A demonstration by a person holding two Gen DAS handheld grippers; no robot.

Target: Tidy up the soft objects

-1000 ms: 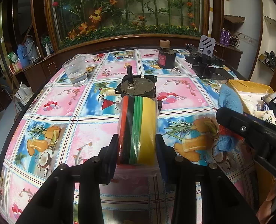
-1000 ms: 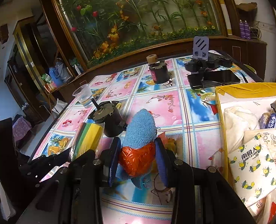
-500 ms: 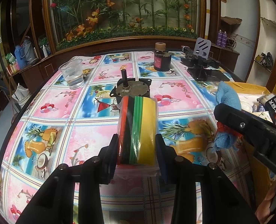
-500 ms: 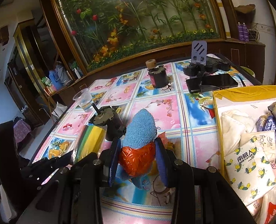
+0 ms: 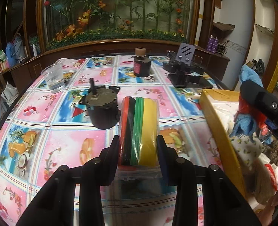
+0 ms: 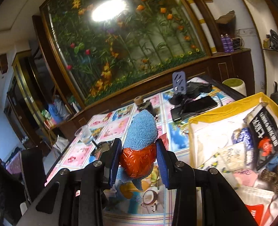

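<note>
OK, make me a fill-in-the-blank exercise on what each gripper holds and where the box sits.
1. The left gripper is shut on a pack of sponges whose rightmost sponge is ____.
2. The right gripper is shut on a blue cloth banded in ____ wrap.
3. The yellow-rimmed box lies to the ____ of the sponges.

Missing words: yellow; red; right

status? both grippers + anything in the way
Left hand-held gripper shut on sponge pack. Right hand-held gripper shut on blue cloth bundle, beside yellow box. Box already crowded; motor just ahead of left.
</note>
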